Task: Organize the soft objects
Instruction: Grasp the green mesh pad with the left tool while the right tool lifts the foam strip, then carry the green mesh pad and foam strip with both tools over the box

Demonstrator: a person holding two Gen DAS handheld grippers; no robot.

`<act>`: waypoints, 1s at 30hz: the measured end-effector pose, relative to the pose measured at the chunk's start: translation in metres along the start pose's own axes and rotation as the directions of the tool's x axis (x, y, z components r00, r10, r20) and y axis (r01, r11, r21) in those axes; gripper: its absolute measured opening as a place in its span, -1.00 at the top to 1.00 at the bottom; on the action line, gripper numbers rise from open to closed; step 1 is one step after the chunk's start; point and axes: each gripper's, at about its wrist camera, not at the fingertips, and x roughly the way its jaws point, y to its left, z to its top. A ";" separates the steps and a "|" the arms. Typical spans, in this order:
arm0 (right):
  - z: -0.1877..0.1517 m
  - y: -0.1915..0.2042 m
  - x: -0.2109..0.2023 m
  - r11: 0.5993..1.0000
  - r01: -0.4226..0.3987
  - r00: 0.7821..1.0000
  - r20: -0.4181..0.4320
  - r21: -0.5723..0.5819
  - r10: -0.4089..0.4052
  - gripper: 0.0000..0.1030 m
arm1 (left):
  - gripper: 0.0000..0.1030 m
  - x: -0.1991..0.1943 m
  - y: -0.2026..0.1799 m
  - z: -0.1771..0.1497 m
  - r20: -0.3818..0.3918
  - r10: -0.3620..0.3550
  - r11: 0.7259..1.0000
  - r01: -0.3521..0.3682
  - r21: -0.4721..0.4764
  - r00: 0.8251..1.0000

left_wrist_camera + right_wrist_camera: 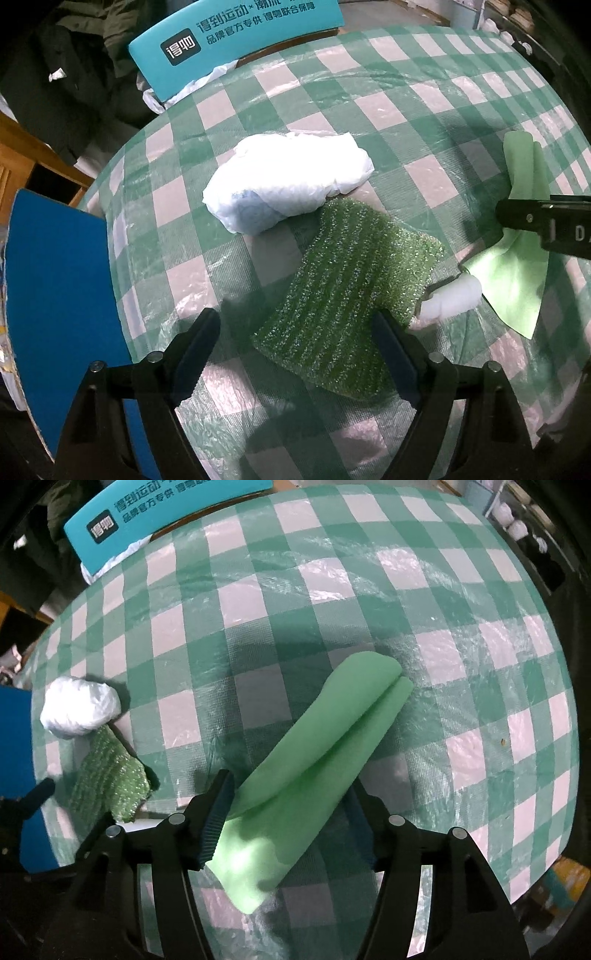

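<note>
Lying folded between the right gripper's (291, 823) parted fingers: a smooth green cloth (317, 746); left gripper (295, 354) wide.

Far beyond the jaws, at the worktop's far left edge, a teal box (236, 33) carries a black square logo (180, 52) reading 得物, and white lines beside it: 得到运动×潮流 and 品牌官方专供 得物联合保障. The right wrist view shows the same print, blurred.
</note>
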 end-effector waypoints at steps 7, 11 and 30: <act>-0.009 0.016 0.004 0.992 0.091 0.996 0.024 -0.086 -0.089 -0.12 | -0.03 -0.004 -0.006 -0.003 0.015 -0.044 0.999 0.043 0.016 0.999; -0.013 0.023 0.004 0.987 0.107 0.994 0.035 -0.116 -0.103 0.18 | 0.36 -0.007 -0.010 -0.005 0.019 -0.053 0.998 0.053 0.036 0.998; -0.016 0.025 -0.032 0.986 0.010 0.997 0.075 -0.164 0.002 0.88 | 0.85 -0.035 0.016 -0.013 0.074 -0.118 0.992 0.121 -0.038 0.990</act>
